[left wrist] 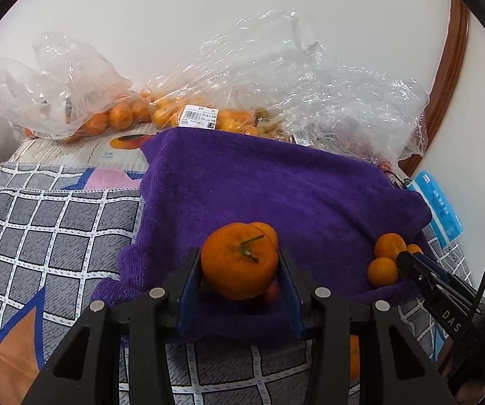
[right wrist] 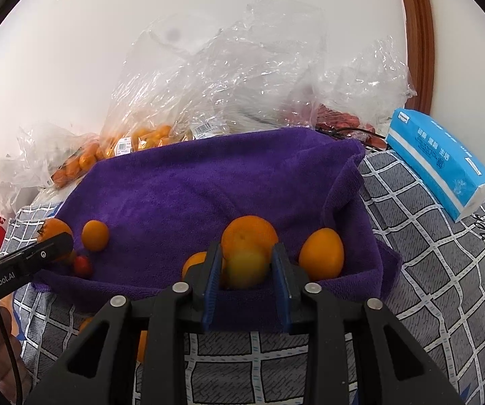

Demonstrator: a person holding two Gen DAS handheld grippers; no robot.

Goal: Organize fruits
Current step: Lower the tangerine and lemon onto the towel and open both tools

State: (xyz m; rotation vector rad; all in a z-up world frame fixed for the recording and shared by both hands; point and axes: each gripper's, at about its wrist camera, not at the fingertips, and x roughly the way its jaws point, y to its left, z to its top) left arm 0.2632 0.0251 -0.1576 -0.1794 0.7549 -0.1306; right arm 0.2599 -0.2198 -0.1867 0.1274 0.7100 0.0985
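Purple towel (left wrist: 276,185): tangerine (left wrist: 237,260) between left gripper (left wrist: 239,290) pads.

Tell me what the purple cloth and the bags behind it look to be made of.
Purple towel: soft, matte, fuzzy-piled fabric, probably microfibre; it drapes and rumples at the edges. Bags: thin clear plastic film, glossy, crinkled with sharp highlights, oranges showing through.

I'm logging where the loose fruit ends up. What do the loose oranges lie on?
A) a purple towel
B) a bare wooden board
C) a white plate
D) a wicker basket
A: the loose oranges rest on the purple towel spread over the grid-patterned cloth.
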